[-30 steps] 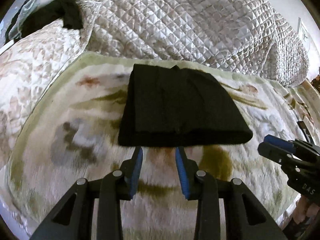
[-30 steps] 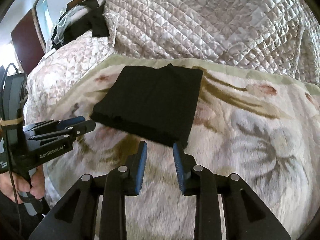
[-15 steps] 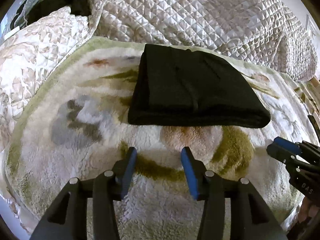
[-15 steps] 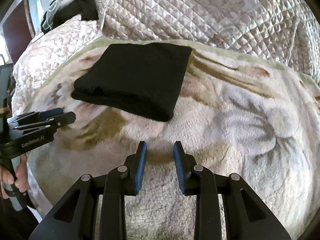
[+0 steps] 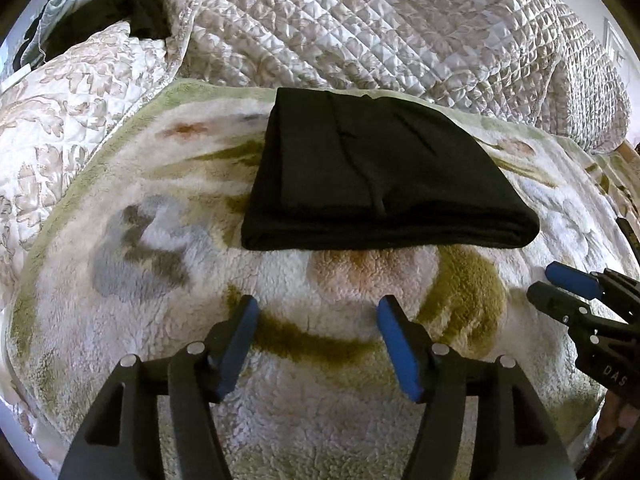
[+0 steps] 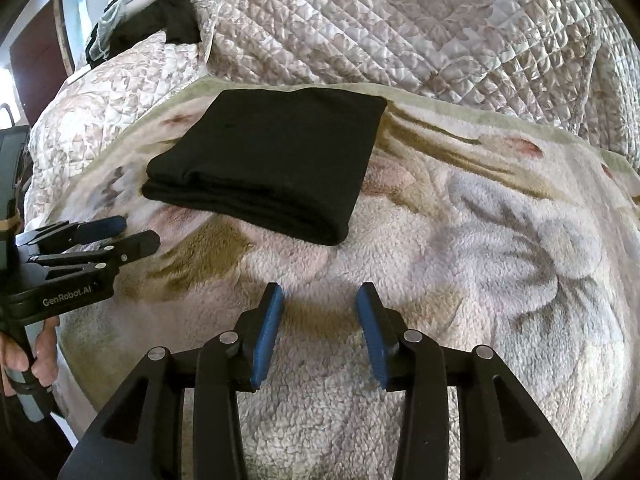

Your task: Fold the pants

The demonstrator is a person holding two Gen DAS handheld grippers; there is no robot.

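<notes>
The black pants (image 5: 376, 172) lie folded into a flat rectangular stack on a fluffy flowered blanket (image 5: 168, 264); they also show in the right wrist view (image 6: 272, 160). My left gripper (image 5: 318, 308) is open and empty, a short way in front of the stack's near edge. My right gripper (image 6: 320, 296) is open and empty, in front of the stack's right corner. Each gripper shows in the other's view, the right one at the right edge (image 5: 560, 284) and the left one at the left edge (image 6: 132, 232).
A quilted cream bedspread (image 5: 400, 28) rises behind the blanket. A quilted pillow (image 5: 60, 112) sits at the left, with dark clothes (image 5: 120, 12) heaped behind it. A dark wooden door (image 6: 36, 56) stands at the far left.
Both grippers have backed away from the folded pants and opened wider. The pants have not moved.
</notes>
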